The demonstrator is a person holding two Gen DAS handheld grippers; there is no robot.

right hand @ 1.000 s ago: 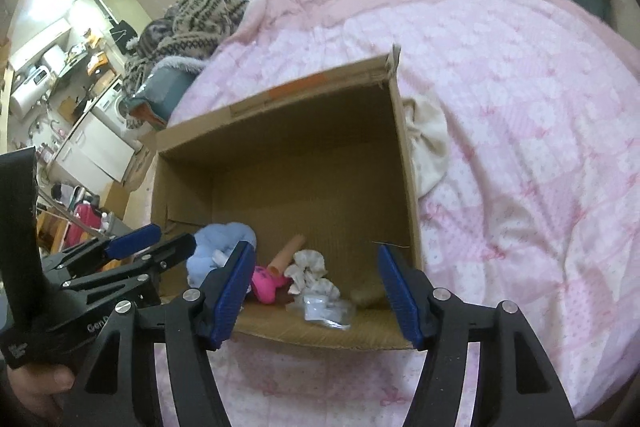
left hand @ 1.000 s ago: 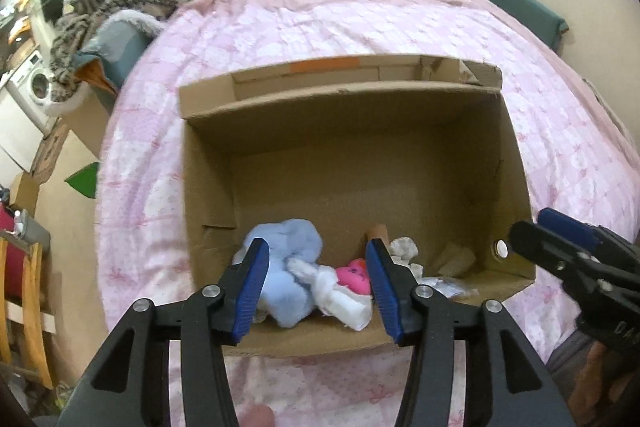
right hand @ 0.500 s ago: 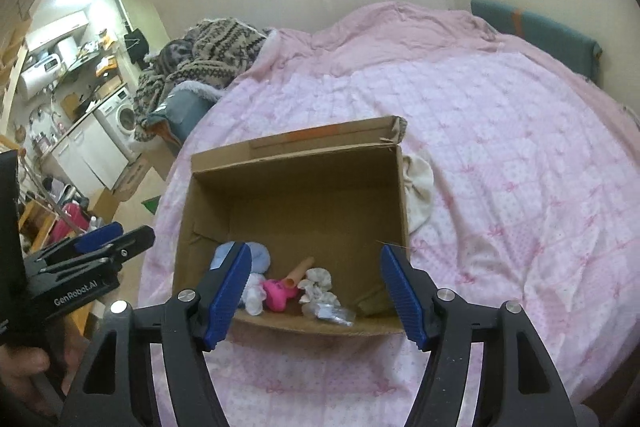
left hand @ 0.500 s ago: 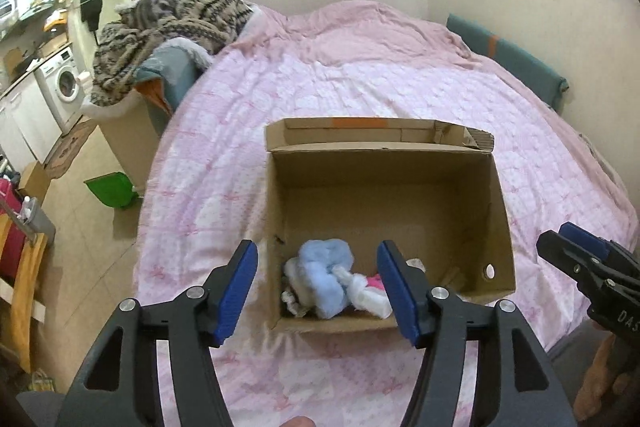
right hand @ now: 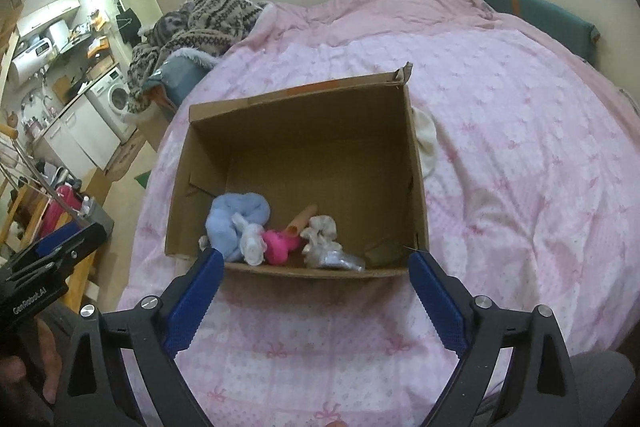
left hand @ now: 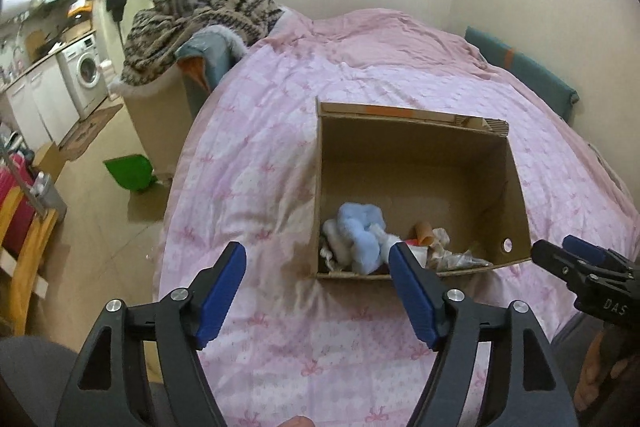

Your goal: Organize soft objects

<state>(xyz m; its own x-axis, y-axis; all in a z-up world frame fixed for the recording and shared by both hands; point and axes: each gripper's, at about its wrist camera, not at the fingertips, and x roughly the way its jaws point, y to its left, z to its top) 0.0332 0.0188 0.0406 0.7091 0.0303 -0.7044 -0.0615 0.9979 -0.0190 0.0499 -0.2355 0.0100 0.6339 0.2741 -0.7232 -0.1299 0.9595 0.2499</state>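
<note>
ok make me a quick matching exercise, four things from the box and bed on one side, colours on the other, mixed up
Things:
1. fluffy plush toy
2. small soft toy
3. cardboard box
4. folded mat by the wall

Colours:
a. brown
b. teal
c. light blue
d. hot pink

Pairs: 1-c, 2-d, 3-a, 4-b

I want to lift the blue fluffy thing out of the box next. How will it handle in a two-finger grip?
The blue fluffy thing looks plush and bunched, so it will probably squash between the pads and droop. It seems light for its bulk. A white soft piece lies against it and may drag along.
</note>
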